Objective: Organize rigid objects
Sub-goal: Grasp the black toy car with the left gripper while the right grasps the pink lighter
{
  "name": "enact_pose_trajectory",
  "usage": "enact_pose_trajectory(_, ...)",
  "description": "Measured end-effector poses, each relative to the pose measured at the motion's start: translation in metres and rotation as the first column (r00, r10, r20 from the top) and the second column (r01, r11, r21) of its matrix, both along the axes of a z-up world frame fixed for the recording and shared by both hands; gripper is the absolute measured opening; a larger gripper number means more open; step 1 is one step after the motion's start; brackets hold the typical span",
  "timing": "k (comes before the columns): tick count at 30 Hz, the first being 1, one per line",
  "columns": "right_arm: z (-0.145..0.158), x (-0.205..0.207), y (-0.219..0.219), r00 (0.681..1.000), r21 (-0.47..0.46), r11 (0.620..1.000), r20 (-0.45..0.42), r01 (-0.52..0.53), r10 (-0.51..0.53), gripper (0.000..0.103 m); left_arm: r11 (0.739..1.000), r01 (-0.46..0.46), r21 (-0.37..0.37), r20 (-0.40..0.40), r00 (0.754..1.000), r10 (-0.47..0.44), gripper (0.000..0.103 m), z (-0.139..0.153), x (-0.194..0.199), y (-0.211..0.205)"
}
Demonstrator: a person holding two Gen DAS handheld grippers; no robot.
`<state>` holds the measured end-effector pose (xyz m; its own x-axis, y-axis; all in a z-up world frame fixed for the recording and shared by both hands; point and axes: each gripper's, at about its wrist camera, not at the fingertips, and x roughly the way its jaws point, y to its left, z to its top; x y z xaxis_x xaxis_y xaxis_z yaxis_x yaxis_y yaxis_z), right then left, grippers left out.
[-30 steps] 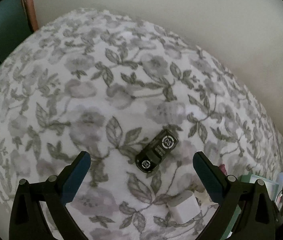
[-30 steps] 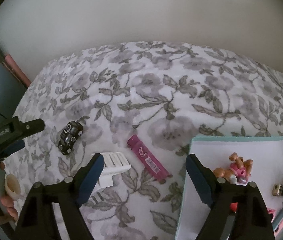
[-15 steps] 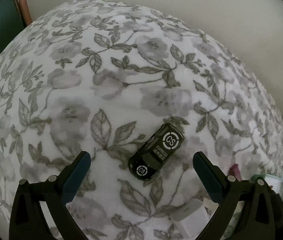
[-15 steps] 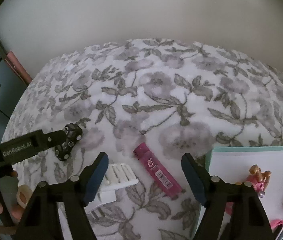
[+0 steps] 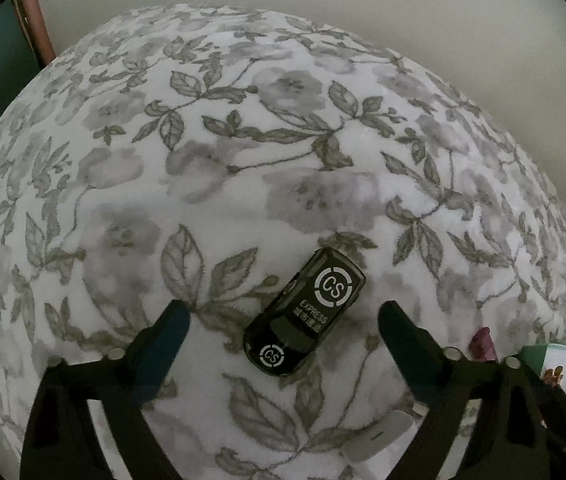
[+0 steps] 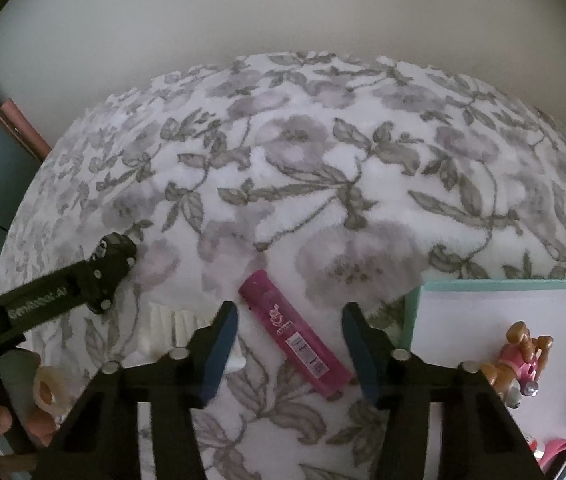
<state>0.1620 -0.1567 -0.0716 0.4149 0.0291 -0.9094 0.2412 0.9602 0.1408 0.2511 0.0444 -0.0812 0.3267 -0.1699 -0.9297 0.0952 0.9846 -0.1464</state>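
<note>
Jaws wide on the left gripper point(image 5: 283, 316), straddling the black toy car point(image 5: 305, 316), which sits diagonally on the plush floral blanket point(image 5: 243, 160); closing now risks pinching corners and spinning it away. Right gripper point(image 6: 289, 320), also spread wide, brackets the pink lighter point(image 6: 295, 332) beside the teal-rimmed box point(image 6: 483, 285); soft fabric could snag a fingertip.

In the right wrist view, the arm of the left gripper point(image 6: 83, 284) covers most of the black toy car point(image 6: 114, 254), and the right gripper's finger point(image 6: 219, 344) hides part of the white ribbed object point(image 6: 171, 326). The teal-rimmed box point(image 6: 483, 285) is cut by the right edge. In the left wrist view, the pink lighter point(image 5: 483, 342) shows only one end.
</note>
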Motion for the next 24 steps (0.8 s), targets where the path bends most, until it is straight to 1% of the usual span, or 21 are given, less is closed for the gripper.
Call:
enact_pose_trajectory(2, -0.004, -0.001, 0.001, 1.000, -0.024, 1.000, -0.020, -0.007, 0.006, 0.047, 1.000, 0.005, -0.006, -0.005, 1.000, -0.005, 0.089, -0.001, 0.000, 0.000)
enact_pose_trajectory(6, -0.005, -0.001, 0.004, 0.999, -0.052, 0.998, -0.023, -0.026, 0.025, 0.047, 1.000, 0.015, -0.010, -0.012, 1.000, -0.015, 0.085, -0.003, 0.000, -0.001)
enact_pose_trajectory(9, -0.005, -0.003, -0.003, 1.000, -0.049, 0.999, -0.002, 0.019, -0.019, 0.037, 1.000, 0.006, -0.010, -0.004, 1.000, -0.006, 0.082, -0.003, -0.001, -0.001)
enact_pose_trajectory(11, -0.003, -0.004, -0.007, 0.999, -0.042, 0.998, 0.011, 0.037, -0.037, 0.035, 1.000, 0.000, -0.014, 0.001, 1.000, 0.000, 0.081, -0.002, -0.001, 0.000)
enact_pose_trajectory(13, -0.002, -0.004, -0.008, 0.999, -0.056, 0.997, 0.016, 0.050, -0.049, 0.032, 1.000, -0.002, -0.020, 0.004, 1.000, 0.002, 0.077, -0.001, -0.001, 0.002)
enact_pose_trajectory(15, -0.002, -0.005, -0.007, 0.999, -0.059, 0.997, 0.012, 0.049, -0.049, 0.032, 1.000, 0.000, -0.024, 0.002, 1.000, 0.000, 0.073, -0.002, -0.001, 0.003)
enact_pose_trajectory(19, -0.006, -0.003, -0.002, 1.000, -0.071, 0.997, -0.016, 0.026, -0.027, 0.032, 1.000, 0.007, -0.017, 0.006, 1.000, -0.006, 0.071, -0.003, -0.001, 0.003)
enact_pose_trajectory(21, -0.007, -0.003, 0.004, 1.000, -0.107, 0.994, -0.022, 0.009, -0.011, 0.032, 1.000, 0.009, -0.017, 0.011, 1.000, -0.009, 0.066, -0.002, -0.001, 0.002)
enact_pose_trajectory(24, -0.008, -0.003, 0.009, 1.000, -0.131, 0.991, -0.029, -0.006, 0.003, 0.031, 1.000, 0.025, -0.014, 0.019, 1.000, -0.025, 0.062, -0.003, -0.001, -0.002)
